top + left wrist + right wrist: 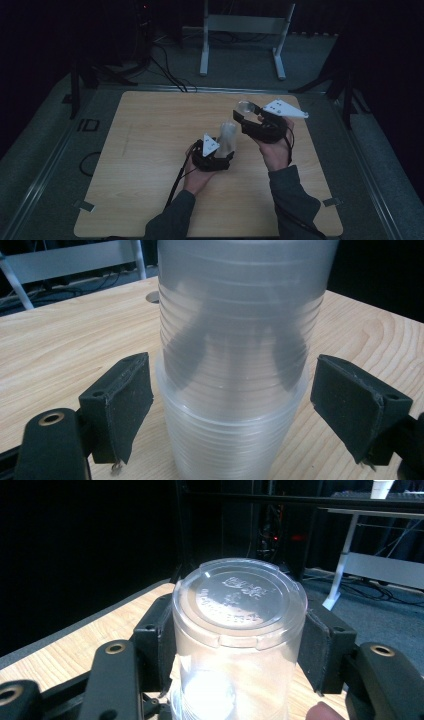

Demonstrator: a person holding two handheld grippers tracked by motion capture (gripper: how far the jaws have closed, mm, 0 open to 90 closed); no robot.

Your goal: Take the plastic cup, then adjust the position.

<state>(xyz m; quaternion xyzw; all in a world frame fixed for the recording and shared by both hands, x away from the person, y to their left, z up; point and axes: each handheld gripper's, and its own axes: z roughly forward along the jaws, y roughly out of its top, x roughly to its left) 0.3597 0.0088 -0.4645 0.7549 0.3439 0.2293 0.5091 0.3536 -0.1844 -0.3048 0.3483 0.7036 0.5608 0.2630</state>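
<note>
From the high view, you've got the pale wooden tabletop (150,165) under both hands, and your left gripper (214,156) sits near the middle with a clear ribbed plastic cup stack (226,137) standing upright in front of it. Your right gripper (256,125) is raised just beside and above, carrying a single clear plastic cup (244,108) with its base turned up toward the camera.

Now the left gripper view: your jaws are spread wide either side of the cup stack (235,365), with a visible gap on both sides, so nothing is pinched here. The stack stands on the table, an upper cup nested into the lower ones, its rim line sitting level with your pads.

Over to the right gripper view: your jaws are pressed against the sides of the single cup (239,630), pinching it just below the embossed base, and the wall looks round, not crushed.

My read on handling: these cups look thin, light and slick, so they'll likely flex or crack under a hard squeeze and may stick together when nested. I'd take hold of the stack low down, on the ribbed band where the wall is stiffest, and keep the pressure gentle
</note>
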